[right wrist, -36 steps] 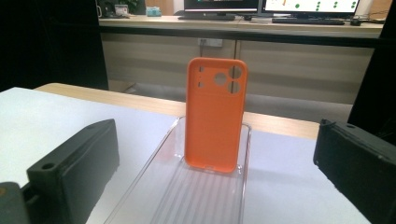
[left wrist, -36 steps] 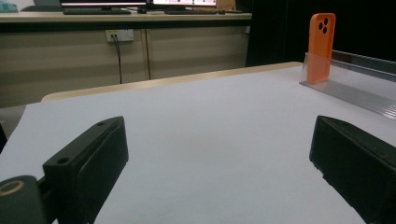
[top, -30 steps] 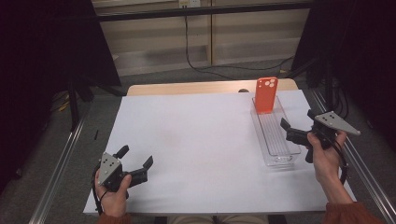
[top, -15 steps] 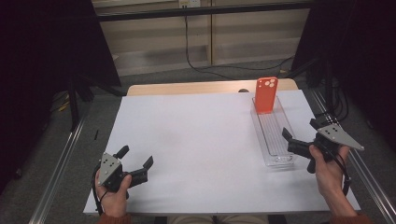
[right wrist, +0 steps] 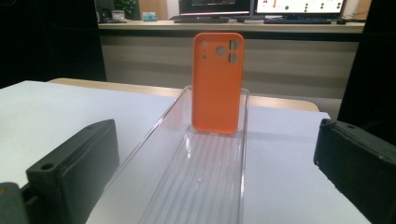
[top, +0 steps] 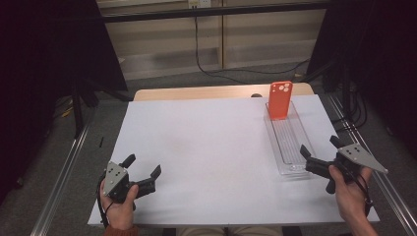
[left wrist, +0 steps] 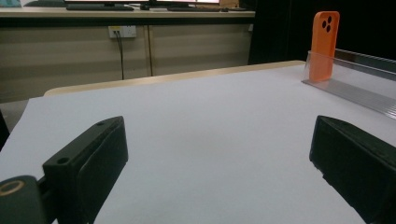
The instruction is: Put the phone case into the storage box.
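Observation:
An orange phone case (top: 280, 100) stands upright at the far end of a clear ribbed plastic tray (top: 289, 145) on the right side of the white table. In the right gripper view the orange phone case (right wrist: 217, 81) leans against the clear tray's (right wrist: 205, 177) far wall. My right gripper (top: 320, 147) is open at the tray's near end, jaws wide with nothing between them. My left gripper (top: 142, 165) rests open near the front left of the table, far from the tray. From the left gripper view the phone case (left wrist: 323, 44) and tray (left wrist: 355, 86) lie far off to the right.
The white table sheet (top: 206, 147) covers a wooden top (top: 196, 92) that shows along the far edge. Metal rails (top: 64, 172) run down both sides of the table. Cabinets and a hanging cable (top: 196, 44) stand beyond the far edge.
My right gripper has drawn back toward the front edge and lower, from beside the tray's middle to its near end. The left gripper has stayed put.

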